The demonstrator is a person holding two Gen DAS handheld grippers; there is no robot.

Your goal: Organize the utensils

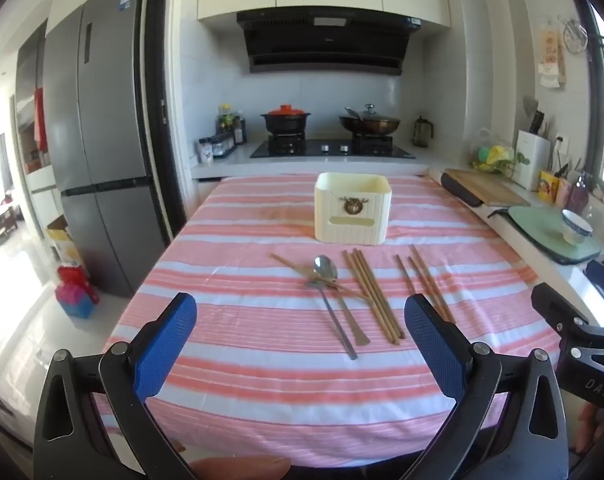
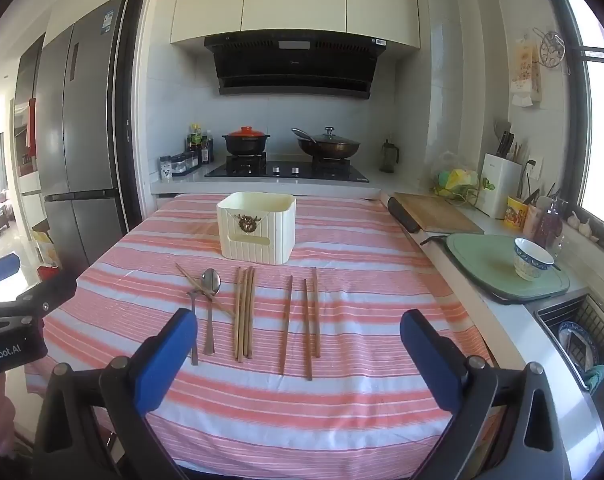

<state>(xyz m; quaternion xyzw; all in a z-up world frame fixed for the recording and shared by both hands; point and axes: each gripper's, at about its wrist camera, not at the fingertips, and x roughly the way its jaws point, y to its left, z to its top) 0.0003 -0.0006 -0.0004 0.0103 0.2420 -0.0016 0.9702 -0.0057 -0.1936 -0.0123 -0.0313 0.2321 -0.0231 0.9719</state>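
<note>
A cream utensil holder box [image 1: 353,209] [image 2: 256,226] stands upright at the far middle of the pink striped table [image 1: 241,380] [image 2: 362,408]. In front of it lie a metal spoon [image 1: 326,271] [image 2: 210,285] across a second utensil and one loose chopstick, a tight bundle of wooden chopsticks [image 1: 372,296] [image 2: 244,312], and three loose chopsticks [image 1: 426,280] [image 2: 308,320] to the right. My left gripper [image 1: 299,316] is open and empty, near the table's front edge. My right gripper [image 2: 297,332] is open and empty, just short of the chopsticks.
A counter runs along the right with a wooden cutting board [image 2: 436,212], a green mat [image 2: 498,266] with a blue-and-white bowl [image 2: 532,258], and a sink rack [image 2: 582,340]. A stove with a pot [image 2: 245,140] and a wok stands behind. A fridge [image 1: 97,160] stands left.
</note>
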